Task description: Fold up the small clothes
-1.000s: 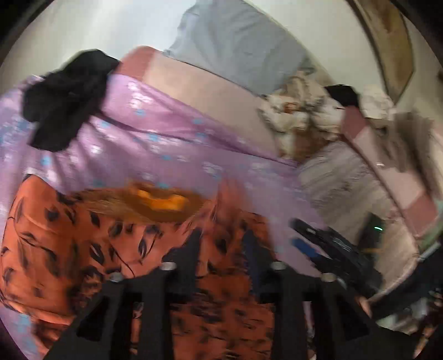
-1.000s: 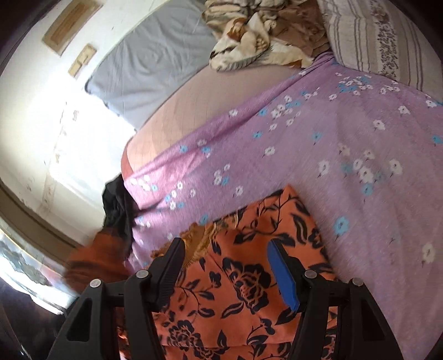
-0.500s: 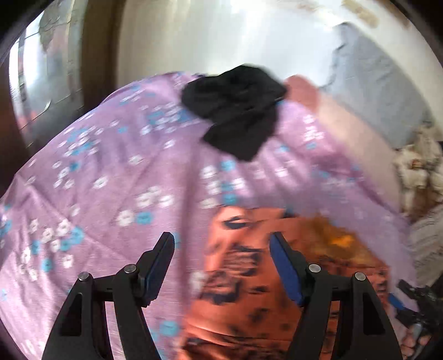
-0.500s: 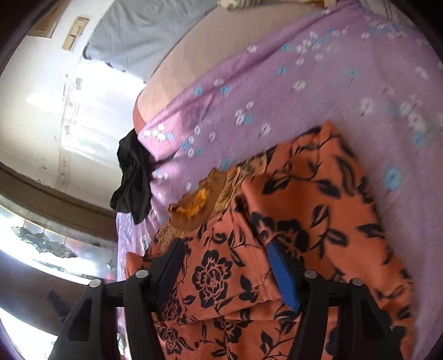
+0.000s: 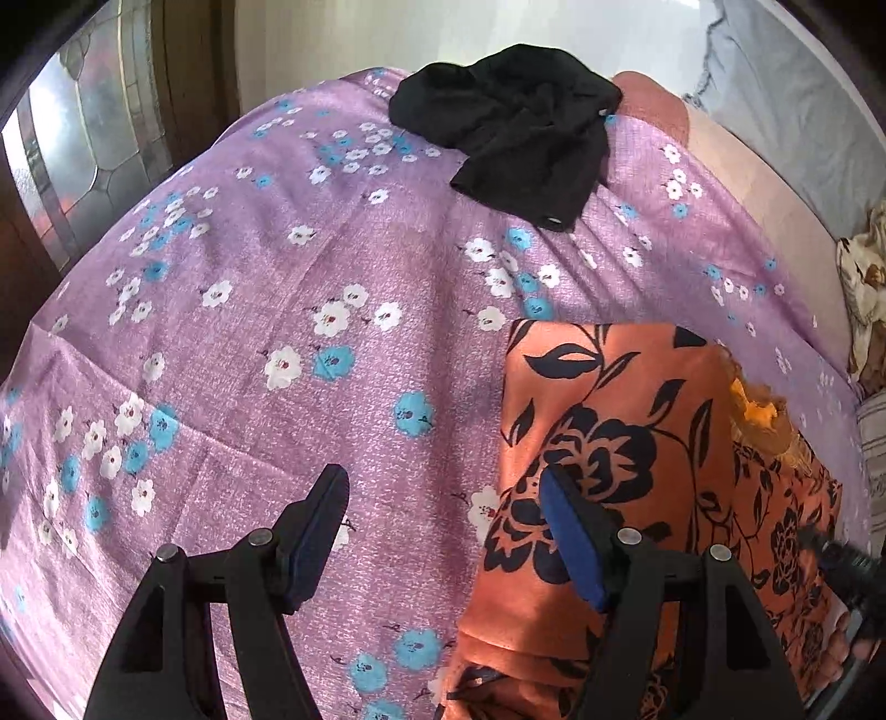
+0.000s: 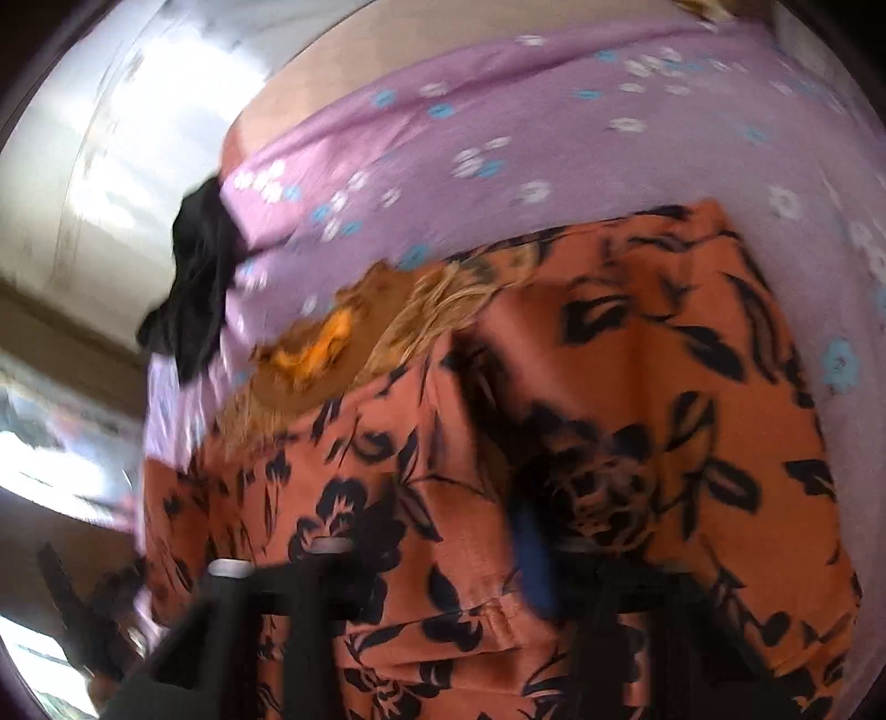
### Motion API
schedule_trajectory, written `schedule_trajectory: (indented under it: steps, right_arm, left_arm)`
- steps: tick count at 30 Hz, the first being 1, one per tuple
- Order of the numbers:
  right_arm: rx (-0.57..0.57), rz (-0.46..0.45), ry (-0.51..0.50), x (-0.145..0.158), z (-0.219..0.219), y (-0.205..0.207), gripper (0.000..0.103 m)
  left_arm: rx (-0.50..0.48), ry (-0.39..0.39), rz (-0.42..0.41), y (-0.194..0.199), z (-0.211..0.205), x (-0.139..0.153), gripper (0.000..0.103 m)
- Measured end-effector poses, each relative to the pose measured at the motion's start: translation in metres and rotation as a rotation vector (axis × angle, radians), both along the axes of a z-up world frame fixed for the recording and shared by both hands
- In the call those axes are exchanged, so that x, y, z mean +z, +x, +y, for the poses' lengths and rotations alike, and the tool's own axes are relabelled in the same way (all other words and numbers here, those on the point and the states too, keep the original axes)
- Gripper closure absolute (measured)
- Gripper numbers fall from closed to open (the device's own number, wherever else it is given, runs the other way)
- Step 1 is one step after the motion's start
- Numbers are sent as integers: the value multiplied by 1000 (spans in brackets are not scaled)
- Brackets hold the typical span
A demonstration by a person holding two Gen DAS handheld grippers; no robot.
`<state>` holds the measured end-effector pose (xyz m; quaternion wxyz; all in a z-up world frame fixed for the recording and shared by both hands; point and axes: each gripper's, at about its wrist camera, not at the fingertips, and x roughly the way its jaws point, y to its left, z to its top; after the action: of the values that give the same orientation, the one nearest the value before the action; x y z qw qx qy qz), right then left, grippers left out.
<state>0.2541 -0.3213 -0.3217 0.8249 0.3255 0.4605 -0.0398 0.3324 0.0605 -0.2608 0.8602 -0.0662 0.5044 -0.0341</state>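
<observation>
A bed under a purple flowered sheet point(image 5: 332, 266) stands by a pale sunlit wall point(image 5: 343, 33).

The left gripper point(image 5: 446, 531) is a black two-finger tool whose angular, open-framed arms each carry two round silver screw heads, and its fingers point(image 5: 315, 523) end in flat pads faced with dark blue. The right gripper point(image 6: 437, 559) is of the same black make, blurred in its own view, with silver screw heads and one blue pad face showing; in the left wrist view only its black, ridged tip shows
</observation>
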Motion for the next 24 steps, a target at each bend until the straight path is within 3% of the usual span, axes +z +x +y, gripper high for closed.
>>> schedule_trajectory:
  steps: [3,8,10,12,14,17,18,20,22,24]
  right_arm:
    - [15,-29,-101,14,18,-4,94]
    - [-55,-232,-188,71,13,-36,94]
    - [-120,-265,-223,84,-2,-51,94]
    - [-198,-243,-214,84,-29,-66,94]
    - [-148,-128,-86,59,-51,-56,94]
    - [-175,81,52,16,-74,-47,88]
    - [-192,91,70,14,-79,-47,85]
    - [-285,38,54,26,-96,-58,82]
    - [-361,-20,-36,43,-103,-67,58]
    - [-402,-123,-73,56,-108,-77,51]
  left_arm:
    - [17,-4,-7,2,3,2,31]
    - [29,-8,-55,-1,-1,16,31]
    - [15,-4,-67,-1,-9,18,31]
    - [-18,16,-60,-1,-25,14,31]
    - [-61,57,-54,0,-45,7,31]
    - [-131,118,-42,-1,-72,-3,31]
    - [-149,134,-40,-1,-78,-5,31]
    - [-172,171,-38,-2,-88,-8,31]
    - [-177,188,-44,-3,-91,-9,31]
    - [-175,187,-40,-2,-91,-11,31]
